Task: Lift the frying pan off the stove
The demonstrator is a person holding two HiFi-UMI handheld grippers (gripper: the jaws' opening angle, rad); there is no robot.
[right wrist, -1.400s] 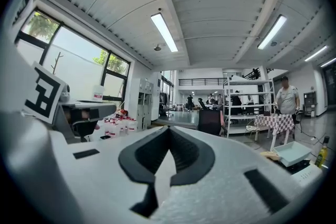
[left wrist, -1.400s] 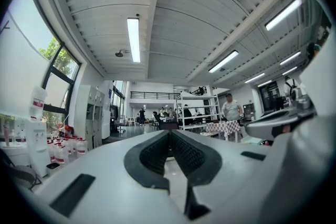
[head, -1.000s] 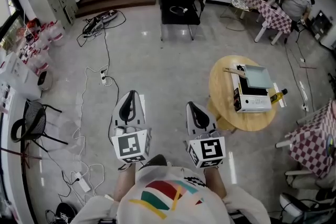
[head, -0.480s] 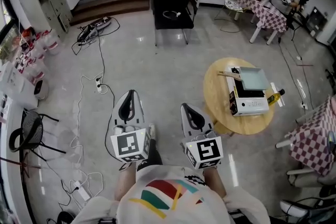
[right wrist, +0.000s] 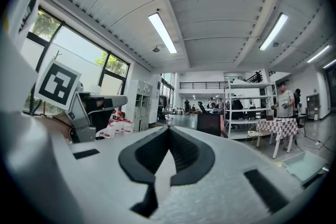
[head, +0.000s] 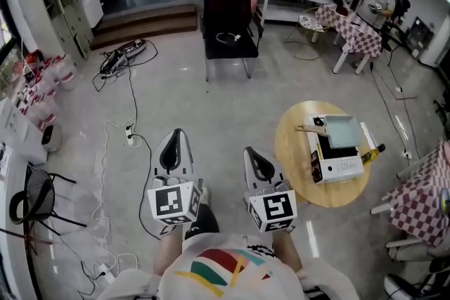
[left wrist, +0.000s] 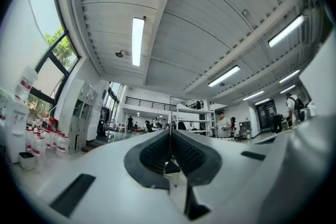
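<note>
Overhead, in the head view, the left gripper (head: 176,133) and the right gripper (head: 252,152) are held side by side in front of the person's chest, pointing forward above the grey floor. The square grey frying pan with a wooden handle (head: 342,131) sits at the far end of a white tabletop stove (head: 341,164). The stove stands on a round wooden table (head: 292,151) off to the right, well apart from both grippers. A black office chair (head: 226,14) stands farther ahead.

The left gripper view shows its dark ribbed jaws pressed together, clenched on nothing.

The right gripper view shows its jaws meeting at the tips, likewise empty, with the left gripper beside it at the frame's left.
</note>
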